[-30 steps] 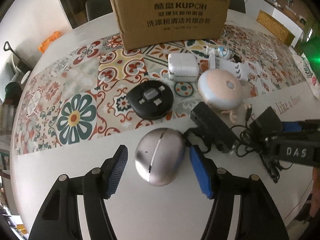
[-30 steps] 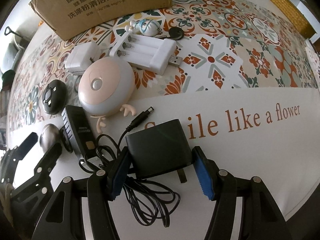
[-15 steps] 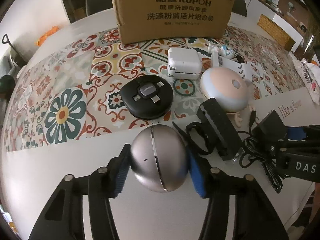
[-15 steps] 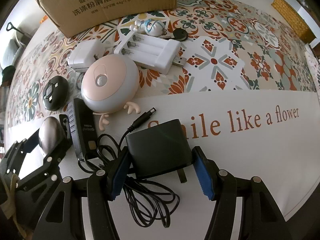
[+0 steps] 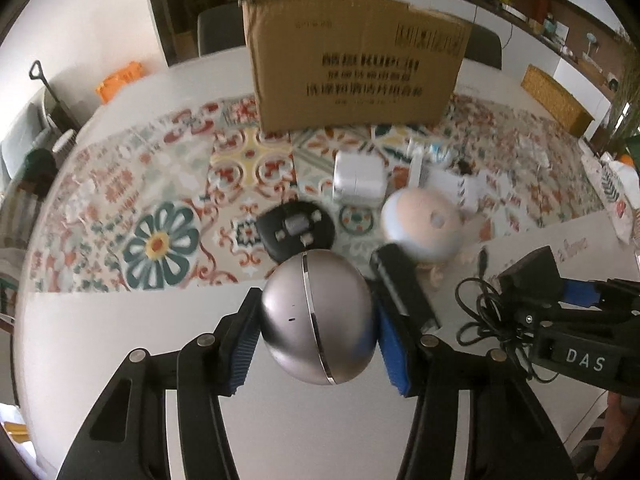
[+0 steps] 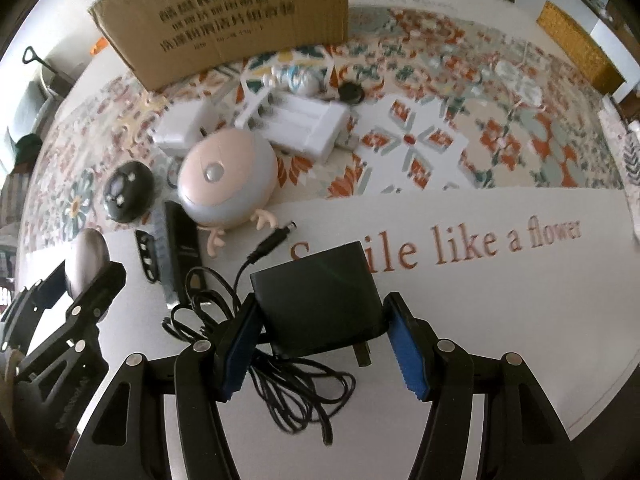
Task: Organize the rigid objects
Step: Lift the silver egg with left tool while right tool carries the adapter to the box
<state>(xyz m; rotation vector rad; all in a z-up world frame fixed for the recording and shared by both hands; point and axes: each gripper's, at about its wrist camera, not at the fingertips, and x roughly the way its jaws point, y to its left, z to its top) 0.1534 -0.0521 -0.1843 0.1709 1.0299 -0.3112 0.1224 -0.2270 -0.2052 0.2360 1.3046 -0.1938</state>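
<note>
- Cardboard box (image 5: 356, 60), upper centre of frame, beyond both tools: likely drop point.
- Patterned worktop (image 5: 120, 208) between, strewn with pink round gadget (image 5: 424, 224), black disc (image 5: 296, 230), white charger (image 5: 360, 176).
- Left tool (image 5: 316, 320) clamped on silver egg-shaped device (image 5: 316, 316), lower centre, jaws lately closing.
- Right tool (image 6: 324, 340) gripping black adapter (image 6: 316, 296), cable (image 6: 304, 392) dangling, a snag risk.

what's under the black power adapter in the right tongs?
Its own tangled cable hangs below the black power adapter, over white tablecloth. A plug prong sticks out. The underside itself is hidden.
</note>
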